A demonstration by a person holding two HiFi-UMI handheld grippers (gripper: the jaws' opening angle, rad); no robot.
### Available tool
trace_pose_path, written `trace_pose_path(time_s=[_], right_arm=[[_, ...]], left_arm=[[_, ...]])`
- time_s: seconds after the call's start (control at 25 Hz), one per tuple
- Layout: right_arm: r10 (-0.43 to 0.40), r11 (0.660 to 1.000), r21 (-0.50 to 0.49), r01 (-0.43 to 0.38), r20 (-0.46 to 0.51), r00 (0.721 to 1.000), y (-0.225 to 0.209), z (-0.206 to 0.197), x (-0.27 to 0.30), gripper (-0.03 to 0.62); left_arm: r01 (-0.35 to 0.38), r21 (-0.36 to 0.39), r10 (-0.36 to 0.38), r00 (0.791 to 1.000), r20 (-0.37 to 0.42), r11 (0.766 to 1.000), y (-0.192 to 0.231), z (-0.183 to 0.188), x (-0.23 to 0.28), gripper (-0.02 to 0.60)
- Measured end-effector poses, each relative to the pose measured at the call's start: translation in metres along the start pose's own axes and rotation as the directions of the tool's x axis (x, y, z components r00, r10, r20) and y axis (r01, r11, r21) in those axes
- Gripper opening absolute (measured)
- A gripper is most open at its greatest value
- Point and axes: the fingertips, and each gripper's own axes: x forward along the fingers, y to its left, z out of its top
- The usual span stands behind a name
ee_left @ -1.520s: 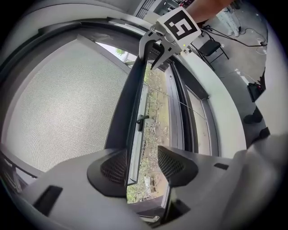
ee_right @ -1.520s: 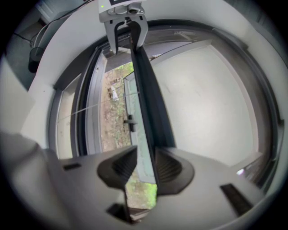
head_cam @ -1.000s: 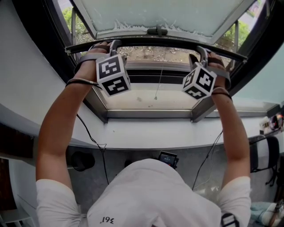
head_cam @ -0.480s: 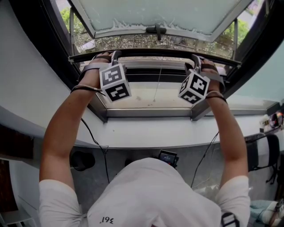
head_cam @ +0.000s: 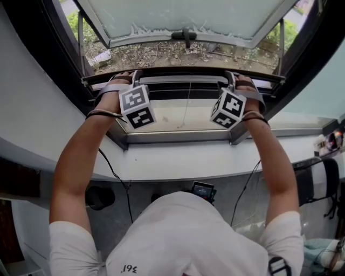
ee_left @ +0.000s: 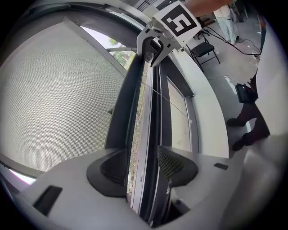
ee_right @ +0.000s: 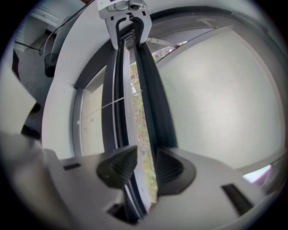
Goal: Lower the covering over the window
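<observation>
Grips bar [head_cam: 183,71] of the screen [ee_left: 54,99] with left gripper [ee_left: 143,164] and right gripper [ee_right: 146,164], jaws clamped on it near either end. Judges pull well along: puts bar low in the opening but short of bottom frame [head_cam: 178,137], leaving a last stretch down to close the gap. Notes open sash [head_cam: 188,16] outside, sill [head_cam: 178,161] below and thin cord [head_cam: 187,105] hanging in the gap; sees no block, flags cord as possible snag.

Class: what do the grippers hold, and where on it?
The mesh screen's dark bottom bar: left gripper near its left end, right gripper near its right.
</observation>
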Motion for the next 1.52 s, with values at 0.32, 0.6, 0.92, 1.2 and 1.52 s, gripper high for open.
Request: trace_pose_path(time_s=[0.32, 0.6, 0.92, 1.2, 1.52], right_arm=[[0.027, 1.000, -0.007, -0.027, -0.011, 1.000, 0.016, -0.003, 0.004, 0.131], [0.034, 0.999, -0.010, -0.034, -0.017, 0.999, 0.018, -0.004, 0.007, 0.132], [0.032, 0.999, -0.005, -0.032, -0.022, 0.999, 0.024, -0.004, 0.009, 0.132], [0.048, 0.999, 0.000, -0.048, -0.027, 0.999, 0.032, -0.006, 0.012, 0.132], [0.061, 0.998, 0.009, -0.060, -0.032, 0.998, 0.041, -0.007, 0.013, 0.132]], left_arm=[[0.020, 0.003, -0.020, 1.000, -0.009, 1.000, -0.015, -0.004, 0.008, 0.216], [0.021, 0.001, -0.021, 1.000, -0.010, 1.000, -0.016, -0.004, 0.011, 0.219], [0.028, -0.001, -0.028, 1.000, -0.007, 1.000, -0.021, -0.006, 0.015, 0.219], [0.052, -0.006, -0.052, 0.999, -0.007, 0.999, -0.029, -0.007, 0.019, 0.230], [0.068, -0.011, -0.068, 0.998, -0.009, 0.998, -0.038, -0.008, 0.023, 0.232]])
